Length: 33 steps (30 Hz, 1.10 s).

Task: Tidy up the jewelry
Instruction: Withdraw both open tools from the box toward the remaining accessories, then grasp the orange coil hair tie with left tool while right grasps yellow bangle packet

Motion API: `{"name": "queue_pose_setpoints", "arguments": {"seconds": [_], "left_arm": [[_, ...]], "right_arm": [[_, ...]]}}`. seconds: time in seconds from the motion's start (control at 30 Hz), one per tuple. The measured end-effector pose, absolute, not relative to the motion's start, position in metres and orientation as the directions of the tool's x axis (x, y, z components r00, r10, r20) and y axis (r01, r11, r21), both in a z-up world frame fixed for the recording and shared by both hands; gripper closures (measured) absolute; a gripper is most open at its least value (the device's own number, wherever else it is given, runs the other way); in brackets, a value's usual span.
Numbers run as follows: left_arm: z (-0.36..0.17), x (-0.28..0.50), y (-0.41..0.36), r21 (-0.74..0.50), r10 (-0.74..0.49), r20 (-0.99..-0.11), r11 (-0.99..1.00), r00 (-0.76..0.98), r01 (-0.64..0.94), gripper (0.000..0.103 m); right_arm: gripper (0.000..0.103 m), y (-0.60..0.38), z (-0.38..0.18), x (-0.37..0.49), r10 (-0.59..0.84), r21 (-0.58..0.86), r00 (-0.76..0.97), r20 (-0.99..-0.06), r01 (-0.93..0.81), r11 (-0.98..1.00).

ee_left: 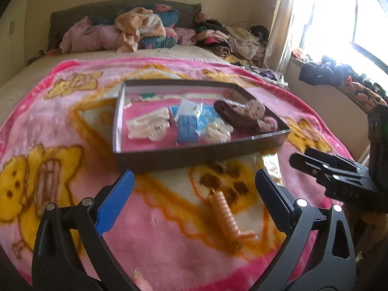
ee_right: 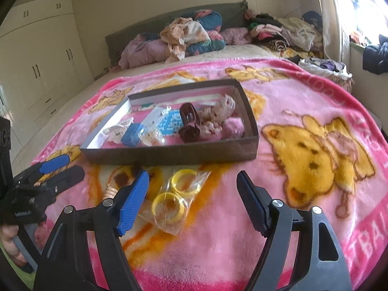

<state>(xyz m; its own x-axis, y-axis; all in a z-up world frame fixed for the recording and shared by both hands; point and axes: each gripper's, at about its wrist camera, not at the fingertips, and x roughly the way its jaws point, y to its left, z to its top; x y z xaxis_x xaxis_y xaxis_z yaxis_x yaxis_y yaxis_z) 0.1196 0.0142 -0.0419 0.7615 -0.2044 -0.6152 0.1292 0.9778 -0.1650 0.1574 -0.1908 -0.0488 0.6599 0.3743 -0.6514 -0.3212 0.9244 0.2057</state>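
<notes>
Shallow dark box on pink cartoon-bear blanket, taken as landmark. Inside box: brown hair claw near centre, spotted scrunchie and pink fluffy piece at its right end, blue card packets and clear packets of small jewelry toward middle, pale clip card toward left end. Just in front of box, on blanket: clear bag of yellow bangles (three rings visible, overlapping, lying flat) and, to its left, coiled orange-gold bracelet, blurred in left wrist view, mostly hidden behind a finger in right wrist view. Left gripper in front of box, hovering above coiled bracelet, fingers spread wide, blue pad on one side, nothing between them. Right gripper also in front of box, over bag of bangles, fingers spread wide and holding nothing; contact with bag not discernible. Right gripper also seen at right edge of left wrist view, left gripper at left edge of right wrist view. Beyond box: heap of clothes and bedding against dark headboard. Further left of box: cream wardrobe. Right of box: bright window with clothes on sill.
</notes>
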Motion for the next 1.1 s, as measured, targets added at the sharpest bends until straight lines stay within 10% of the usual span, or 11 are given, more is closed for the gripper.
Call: {"name": "queue_pose_setpoints", "arguments": {"seconds": [0.53, 0.9, 1.1], "left_arm": [[-0.084, 0.108, -0.02, -0.133, -0.241, -0.697, 0.969, 0.676, 0.208, 0.013], [-0.086, 0.105, -0.033, -0.083, -0.224, -0.705, 0.968, 0.672, 0.236, 0.065], [-0.082, 0.104, -0.037, -0.096, -0.25, -0.702, 0.961, 0.666, 0.26, 0.075]], "right_arm": [[0.04, -0.171, -0.081, 0.181, 0.408, 0.264, 0.543, -0.734, -0.325, 0.908], [0.063, -0.174, -0.086, 0.175, 0.374, 0.224, 0.564, -0.736, -0.319, 0.921], [0.064, -0.189, -0.079, 0.165, 0.385, 0.257, 0.58, -0.717, -0.294, 0.921]]}}
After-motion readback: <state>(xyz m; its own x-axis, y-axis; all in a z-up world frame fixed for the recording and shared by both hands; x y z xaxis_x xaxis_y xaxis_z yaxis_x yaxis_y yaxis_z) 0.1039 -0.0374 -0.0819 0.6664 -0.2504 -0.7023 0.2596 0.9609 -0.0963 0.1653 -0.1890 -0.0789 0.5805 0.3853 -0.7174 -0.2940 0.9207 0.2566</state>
